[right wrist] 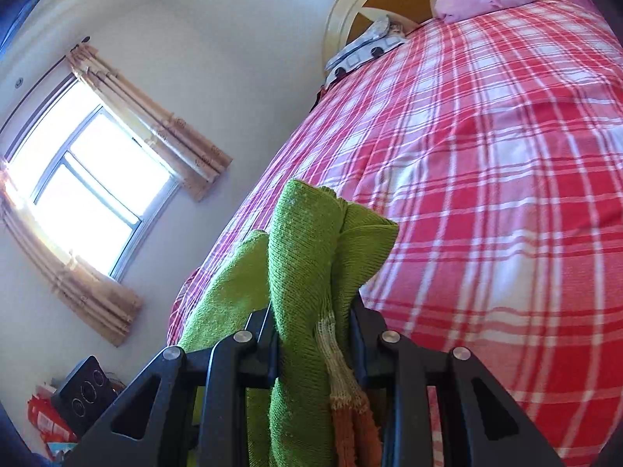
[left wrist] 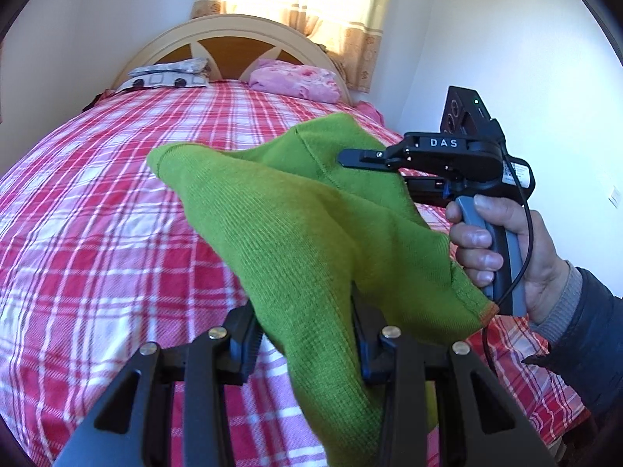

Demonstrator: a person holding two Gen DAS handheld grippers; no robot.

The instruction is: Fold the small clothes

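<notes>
We hold the green knit garment (left wrist: 307, 218) up in the air above the bed (left wrist: 97, 233), with both tools gripping it. The left gripper (left wrist: 305, 334) has its two fingers pressed in on a bunched fold of the green cloth, which fills the gap between them and hangs down past them toward the plaid sheet. From the left wrist view we see the right gripper (left wrist: 350, 157) out beyond the garment on the side away from the headboard (left wrist: 229, 44)'s left post, its slim black tip lying against the far flap of the cloth; our right hand (left wrist: 502, 249) wraps the grey handle. In the right wrist view that same right gripper (right wrist: 313, 330) pinches a thick roll of green knit with an orange and cream ribbed cuff (right wrist: 350, 408) trailing down between the fingers. The garment is stretched between the two tools, clear of the sheet. A pink pillow (left wrist: 296, 81) and a patterned pillow (left wrist: 167, 76) rest against the headboard, and curtains (left wrist: 311, 0) hang behind it
</notes>
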